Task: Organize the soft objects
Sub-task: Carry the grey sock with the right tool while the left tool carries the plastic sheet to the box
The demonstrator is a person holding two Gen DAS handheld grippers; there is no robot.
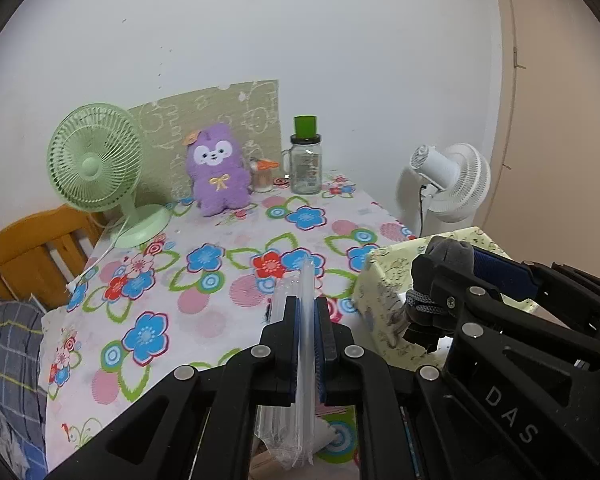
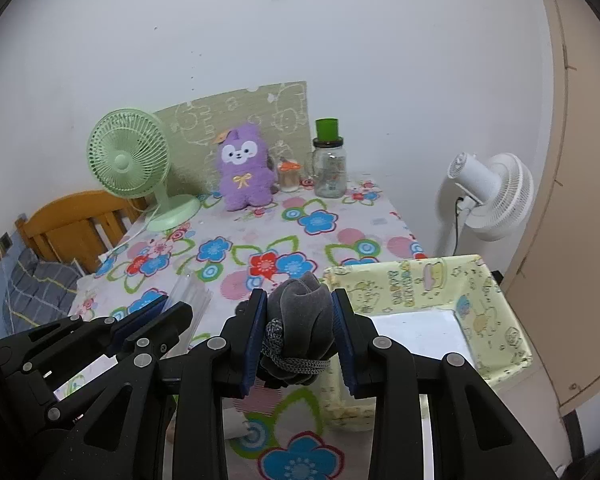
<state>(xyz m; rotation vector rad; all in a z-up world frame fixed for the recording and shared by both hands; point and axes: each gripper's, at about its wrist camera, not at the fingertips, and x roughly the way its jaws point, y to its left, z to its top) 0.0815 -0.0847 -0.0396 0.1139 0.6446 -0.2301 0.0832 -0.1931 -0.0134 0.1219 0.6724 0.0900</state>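
— Looking at the right tongs (image 2: 298, 330) first: what are they clamped on, and where does the box lie from them?

— They grip a grey velvety bundle (image 2: 300, 320) tied with a grey cord (image 2: 296, 364), both pads pressed against its sides. In the right wrist view the pale yellow fabric box (image 2: 496, 320) sits at about three o'clock from that bundle, just beside it, mouth open upward and its white floor bare.

— And the other hand?

— The left tongs (image 1: 308, 344) are closed tight on a flat clear plastic packet (image 1: 304, 360), with only the thin film between the pads. Its long axis runs straight along the tongs, twelve to six o'clock, with the far end poking out over the bench (image 1: 220, 304) and the near end hanging below the jaws.

— Which hand is nearer the box?

— The right, I'd judge. From the left wrist view the box (image 1: 380, 288) lies at two to three o'clock, and the right tongs (image 1: 432, 280) stand between the left tongs and the box's opening. So the bundle looks set to go in first with a short swing toward three o'clock; the packet would have to cross behind it.

— Anything else soft about?

— A purple plush toy (image 2: 244, 172) sits upright at twelve o'clock, well apart at the far end of the bench, between a green fan (image 2: 134, 164) and a glass jar (image 2: 330, 168).
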